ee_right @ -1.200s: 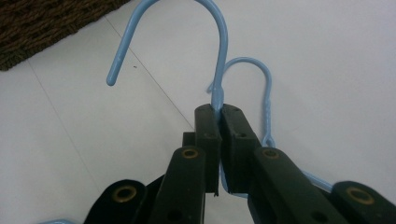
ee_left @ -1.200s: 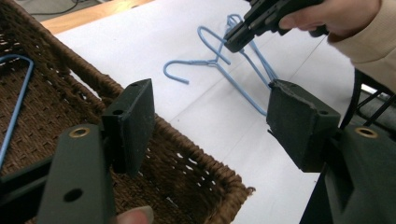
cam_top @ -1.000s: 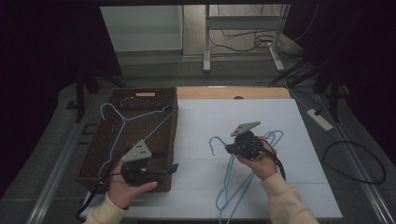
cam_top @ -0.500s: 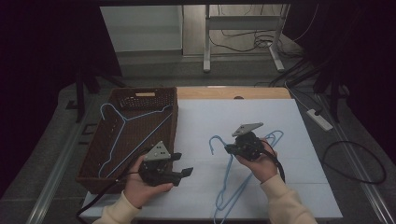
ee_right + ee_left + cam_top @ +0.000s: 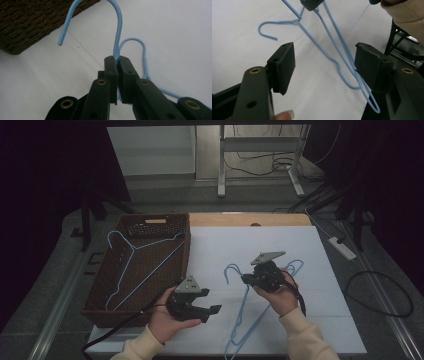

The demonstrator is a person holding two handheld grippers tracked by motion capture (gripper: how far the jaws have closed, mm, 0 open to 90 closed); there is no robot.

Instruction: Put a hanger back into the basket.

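Two blue wire hangers lie overlapped on the white table. My right gripper [image 5: 246,279] is shut on the neck of one hanger [image 5: 231,270], just below its hook [image 5: 117,22]. The second hanger's hook [image 5: 140,43] rests on the table behind it, seen in the high view as the hook [image 5: 296,265] at the right. My left gripper [image 5: 210,301] is held open left of the hangers, jaws pointing toward them. In the left gripper view its pads [image 5: 285,65] frame the hanger wires [image 5: 329,58], with nothing between them, and the gripper [image 5: 328,66] is apart from the wires.
A brown woven basket [image 5: 186,251] stands at the table's left with another blue hanger [image 5: 131,251] inside; its corner [image 5: 30,22] is near the held hook. A person's sleeve [image 5: 404,15] is at the top right of the left gripper view. The left gripper's cable [image 5: 115,327] trails off the front edge.
My left gripper has moved right, from the basket's front corner out over the white table toward the hangers. The right gripper and its hanger have stayed put.
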